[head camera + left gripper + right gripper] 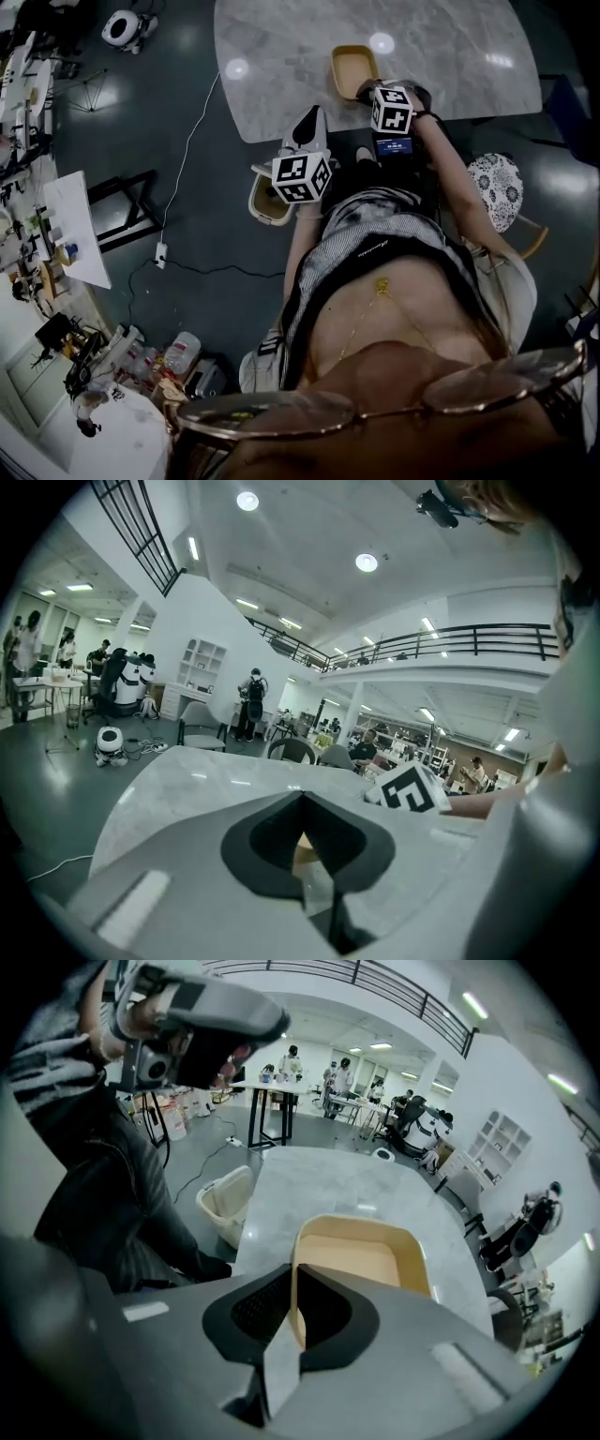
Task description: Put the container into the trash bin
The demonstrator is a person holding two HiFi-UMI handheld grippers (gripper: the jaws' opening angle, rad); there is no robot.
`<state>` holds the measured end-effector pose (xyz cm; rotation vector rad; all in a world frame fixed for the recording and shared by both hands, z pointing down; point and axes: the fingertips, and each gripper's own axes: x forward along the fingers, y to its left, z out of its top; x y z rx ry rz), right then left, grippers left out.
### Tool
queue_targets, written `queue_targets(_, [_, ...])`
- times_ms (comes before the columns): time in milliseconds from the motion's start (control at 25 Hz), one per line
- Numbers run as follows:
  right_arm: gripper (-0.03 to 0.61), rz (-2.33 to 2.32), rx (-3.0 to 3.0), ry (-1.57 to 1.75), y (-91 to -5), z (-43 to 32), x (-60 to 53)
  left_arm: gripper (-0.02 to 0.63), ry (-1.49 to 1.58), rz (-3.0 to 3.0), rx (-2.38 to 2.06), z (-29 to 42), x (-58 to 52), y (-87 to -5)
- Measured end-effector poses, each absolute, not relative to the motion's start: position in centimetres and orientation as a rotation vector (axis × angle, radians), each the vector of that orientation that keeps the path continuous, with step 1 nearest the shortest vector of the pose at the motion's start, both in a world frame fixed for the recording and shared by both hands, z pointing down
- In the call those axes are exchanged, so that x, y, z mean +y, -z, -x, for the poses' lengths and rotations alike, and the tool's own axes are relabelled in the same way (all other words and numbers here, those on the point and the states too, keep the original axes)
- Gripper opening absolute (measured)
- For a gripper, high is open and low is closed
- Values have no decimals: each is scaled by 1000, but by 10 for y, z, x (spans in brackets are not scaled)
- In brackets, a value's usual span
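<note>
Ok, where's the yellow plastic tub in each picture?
Head view: the yellowish plastic tub sits top centre on the white marble table, at the right gripper.
Left gripper view: only a tan sliver behind the shut jaws, possibly it.
Right gripper view: the tub is in the centre, its rim pinched in the jaws.
Shared landmark: the marble table, in all three.

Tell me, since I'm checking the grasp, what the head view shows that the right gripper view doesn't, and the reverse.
Only the head view shows the marker cube on top of the right gripper. Only the right gripper view shows the jaws shut on the near wall of the tan container, plus people at distant tables. Both show that container on the marble table, and the trash bin on the floor beside the table.
</note>
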<state>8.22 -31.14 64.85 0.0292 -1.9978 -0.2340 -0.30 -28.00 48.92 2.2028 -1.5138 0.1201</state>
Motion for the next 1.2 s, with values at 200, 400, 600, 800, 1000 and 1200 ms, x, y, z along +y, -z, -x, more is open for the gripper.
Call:
queue_targets(200, [43, -1, -2043, 274, -599, -92, -308, 2, -134, -2233, -1478, -8, -285, -485])
queue_targets(400, [43, 44, -2079, 275, -561, -100, -295, 2, -157, -2258, -1452, -15, -291, -485])
queue_targets(600, [43, 36, -2085, 278, -537, -112, -294, 2, -163, -2269, -1442, -24, -296, -481])
queue_targets(800, [43, 45, -2089, 269, -521, -116, -287, 2, -162, -2281, -1438, -27, -297, -474])
queue_targets(1000, [43, 41, -2091, 254, -510, -123, -281, 2, -152, -2280, -1438, -32, -293, -468])
queue_targets(1200, [43, 26, -2099, 255, -499, -142, -285, 2, -149, -2266, -1459, -47, -293, -464])
